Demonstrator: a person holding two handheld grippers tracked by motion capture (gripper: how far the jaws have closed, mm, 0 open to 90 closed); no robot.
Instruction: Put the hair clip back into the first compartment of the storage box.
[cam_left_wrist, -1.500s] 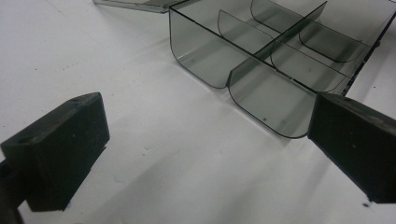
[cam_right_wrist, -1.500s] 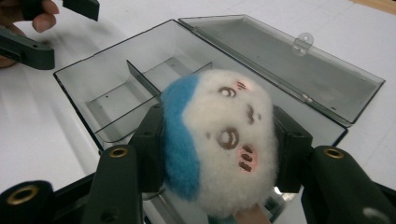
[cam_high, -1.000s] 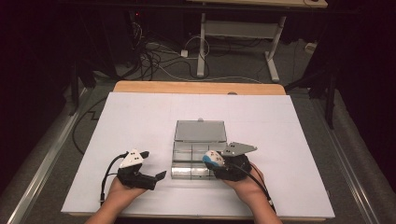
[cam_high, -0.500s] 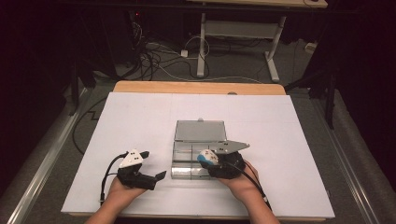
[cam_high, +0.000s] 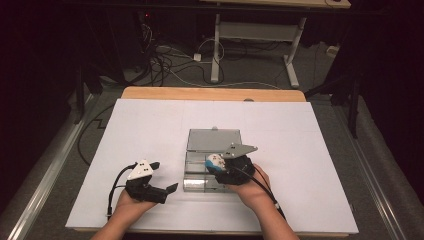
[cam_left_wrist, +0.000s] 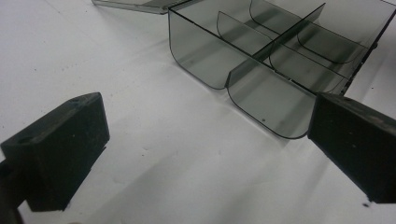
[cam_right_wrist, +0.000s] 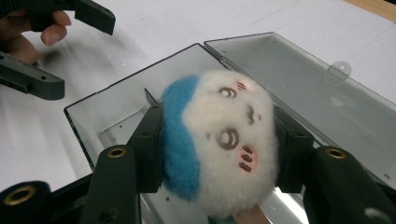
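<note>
Right tongs (cam_right_wrist: 219, 149): I have them squeezed on the soft toy (cam_right_wrist: 219, 140), one jaw on each side.
Toy: a white and blue fluffy ball with a face. I hold it up over the clear box (cam_high: 212, 165), not inside yet.
Box: its lid (cam_right_wrist: 308, 93) lies open and flat on the white surface (cam_high: 310, 150). The little rooms I can see look empty.
Left tongs (cam_left_wrist: 205, 154): wide open, holding nothing, just beside the box.
Done, I think: toy picked up, lid open.
Left, I think: drop the toy in, shut the lid.
</note>
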